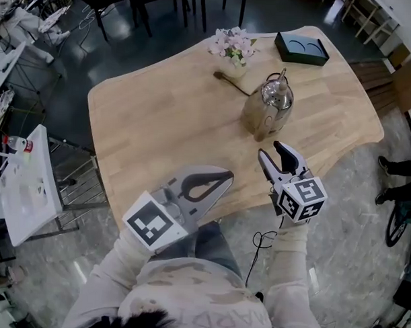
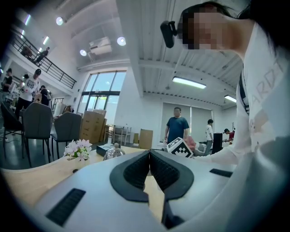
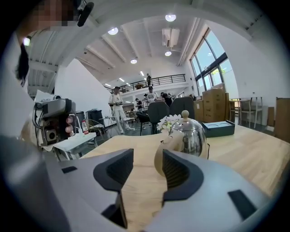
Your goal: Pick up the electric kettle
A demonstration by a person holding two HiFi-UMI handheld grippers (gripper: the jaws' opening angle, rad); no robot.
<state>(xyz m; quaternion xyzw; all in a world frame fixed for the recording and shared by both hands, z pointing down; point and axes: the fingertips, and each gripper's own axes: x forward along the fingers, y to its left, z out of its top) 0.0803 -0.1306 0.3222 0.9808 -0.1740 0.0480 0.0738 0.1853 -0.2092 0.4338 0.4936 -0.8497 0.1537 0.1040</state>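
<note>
Readable print: only the fragment "ARD" on pale shirt (image 2: 265, 90). Jaws of left gripper (image 1: 225, 175) pressed together, nothing pinched. Jaws of right gripper (image 1: 270, 151) spread wide, touching nothing. Shiny steel electric kettle with tan handle (image 1: 269, 102) upright on light wooden table (image 1: 160, 118), 12 o'clock from right gripper, near but apart. Dark rectangular box (image 1: 302, 47) with two round recesses at 1 o'clock past kettle. Small vase (image 1: 234, 65) at 11 o'clock, pale pink flowers (image 1: 231, 43) in it.

Garments: pale beige long sleeves (image 1: 291, 267), light mottled top (image 1: 188, 287). The left claw (image 1: 225, 175) and right claw (image 1: 270, 150): grey bodies, black ribbed pads (image 3: 177, 171), each with a white cube (image 1: 300, 198) bearing black square markers. Thin black cable (image 1: 256, 246).
</note>
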